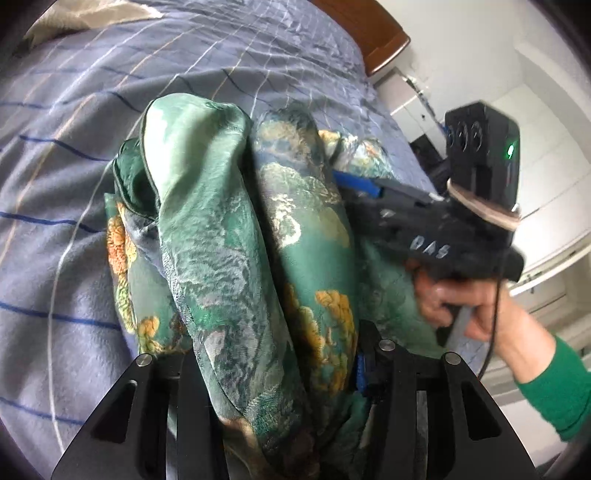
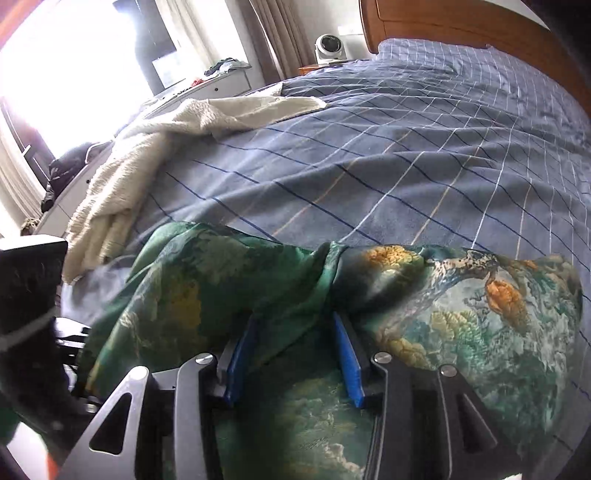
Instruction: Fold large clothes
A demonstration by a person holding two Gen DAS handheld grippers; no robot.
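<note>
A silky green garment (image 1: 229,236) printed with orange and pale flowers lies bunched on the blue-grey checked bedspread (image 1: 74,147). In the left wrist view a thick roll of it runs between my left gripper's (image 1: 273,358) fingers and hides the tips; the jaws are closed on it. My right gripper (image 1: 354,184) comes in from the right, held by a hand in a green sleeve (image 1: 554,387), its blue pad pressed into the cloth. In the right wrist view the garment (image 2: 461,314) is gathered between the right gripper's (image 2: 295,332) blue pads (image 2: 347,362). The left gripper's black body (image 2: 29,295) shows at the left edge.
A cream knitted blanket (image 2: 147,155) lies on the far left of the bed. The wooden headboard (image 2: 461,26) stands behind, with a white fan (image 2: 328,48) and a white dresser (image 2: 221,85) beside the window. White cabinets (image 1: 535,129) line the bed's right side.
</note>
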